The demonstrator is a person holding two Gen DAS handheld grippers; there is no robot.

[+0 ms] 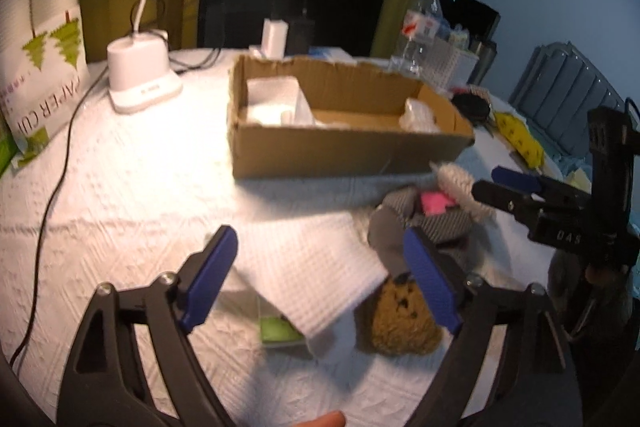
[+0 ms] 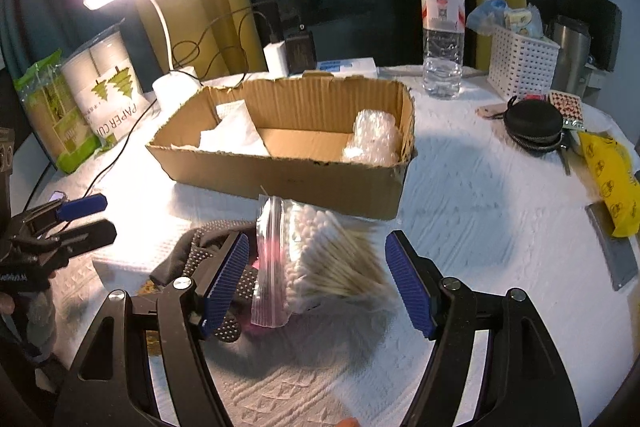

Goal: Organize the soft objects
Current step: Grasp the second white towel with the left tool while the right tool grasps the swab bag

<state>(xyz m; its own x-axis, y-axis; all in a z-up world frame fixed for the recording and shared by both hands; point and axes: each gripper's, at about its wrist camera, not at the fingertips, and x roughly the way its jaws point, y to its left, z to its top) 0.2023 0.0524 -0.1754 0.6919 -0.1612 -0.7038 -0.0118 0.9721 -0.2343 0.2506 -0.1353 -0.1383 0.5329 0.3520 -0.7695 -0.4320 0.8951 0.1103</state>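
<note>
Right wrist view: right gripper [image 2: 318, 277] fingers wide over cotton swab bag [image 2: 320, 259]; left gripper [image 1: 320, 281] fingers wide, empty

Your left wrist camera looks forward and down along its gripper [image 1: 316, 279] from near the surface [image 1: 120, 207], facing the box [image 1: 344, 147] and the lamp [image 1: 140, 79] at the far edge. Your right wrist camera does the same from further right, close over the bag of swabs [image 2: 320, 255]. Both views share the box, the lamp, the bottle [image 2: 442, 23] and the soft pile; each also catches the other gripper at its side edge.
</note>
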